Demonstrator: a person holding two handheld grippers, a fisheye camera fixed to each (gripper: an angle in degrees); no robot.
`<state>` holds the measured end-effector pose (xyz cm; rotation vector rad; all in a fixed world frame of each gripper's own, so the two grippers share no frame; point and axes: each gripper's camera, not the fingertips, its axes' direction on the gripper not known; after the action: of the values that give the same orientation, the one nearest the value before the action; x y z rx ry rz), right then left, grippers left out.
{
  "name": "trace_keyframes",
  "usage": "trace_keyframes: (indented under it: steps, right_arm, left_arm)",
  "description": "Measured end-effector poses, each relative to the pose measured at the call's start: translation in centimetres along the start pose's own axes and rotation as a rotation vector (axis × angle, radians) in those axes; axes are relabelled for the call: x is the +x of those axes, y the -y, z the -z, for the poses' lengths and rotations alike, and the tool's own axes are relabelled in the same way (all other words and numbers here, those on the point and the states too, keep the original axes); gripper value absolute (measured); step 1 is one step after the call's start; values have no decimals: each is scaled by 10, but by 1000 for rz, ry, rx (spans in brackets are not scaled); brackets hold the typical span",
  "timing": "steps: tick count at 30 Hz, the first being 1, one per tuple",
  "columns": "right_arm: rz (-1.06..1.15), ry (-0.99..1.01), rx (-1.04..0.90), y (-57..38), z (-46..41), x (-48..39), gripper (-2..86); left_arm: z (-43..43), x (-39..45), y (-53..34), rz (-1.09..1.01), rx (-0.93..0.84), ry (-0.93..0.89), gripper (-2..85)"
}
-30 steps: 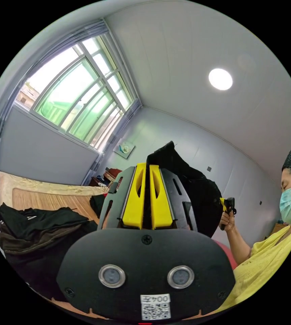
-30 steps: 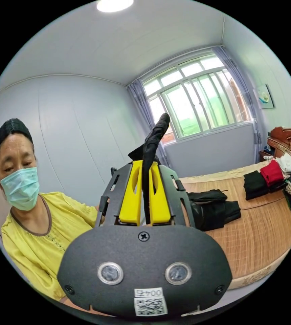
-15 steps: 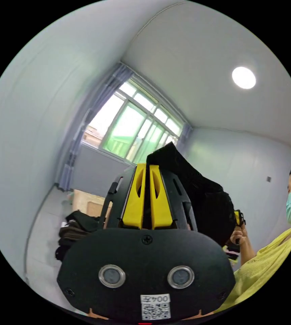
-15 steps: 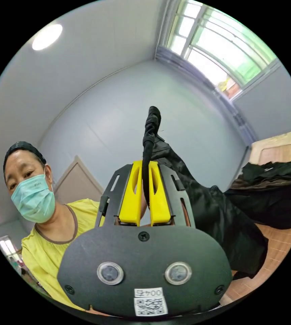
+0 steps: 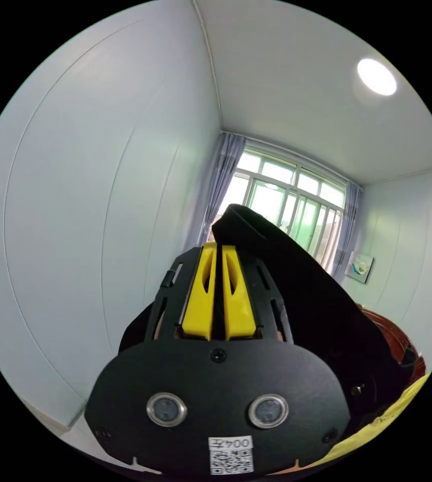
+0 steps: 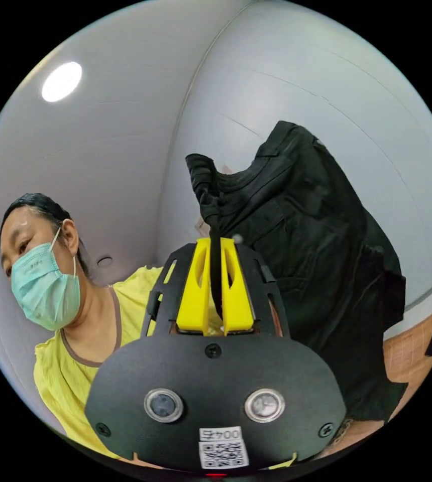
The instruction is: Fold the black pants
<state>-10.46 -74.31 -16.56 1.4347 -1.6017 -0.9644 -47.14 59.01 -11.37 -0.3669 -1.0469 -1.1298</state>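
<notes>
Left gripper view: the left gripper (image 5: 218,247) has its yellow jaws drawn together on a fold of the black pants (image 5: 296,296), whose cloth rises past the jaw tips and drapes away toward the right of the frame, with the window (image 5: 291,201) and curtain behind; the garment is held aloft, clear of any surface. Right gripper view: the right gripper (image 6: 215,241) is clenched on a bunched strip of the black pants (image 6: 306,226), the bulk of which hangs beside the jaws in front of the wall, above the woven mat (image 6: 407,351); a person (image 6: 70,321) in a yellow top stands close behind. Risk, as judged: each grip takes only a narrow pinch of cloth, so the hanging weight could pull an edge free; the bunched, twisted hold could also carry creases into the fold, or the legs could land uneven on the mat.
</notes>
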Motion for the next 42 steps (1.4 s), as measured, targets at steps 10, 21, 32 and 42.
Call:
trace_keyframes:
  steps: [10, 21, 32, 42]
  right_arm:
    - [-119, -314, 212, -12, 94, -24, 45]
    - [-474, -840, 703, -136, 182, -57, 47]
    - [-766, -1143, 860, -197, 284, -117, 43]
    - [-975, -1191, 978, -281, 450, -166, 42]
  left_arm:
    - [-207, 160, -15, -167, -209, -188, 10]
    - [-457, 356, -174, -217, -544, -538, 9]
    - [-591, 649, -299, -361, -819, -632, 11]
    - [-698, 939, -422, -531, -1004, -736, 16]
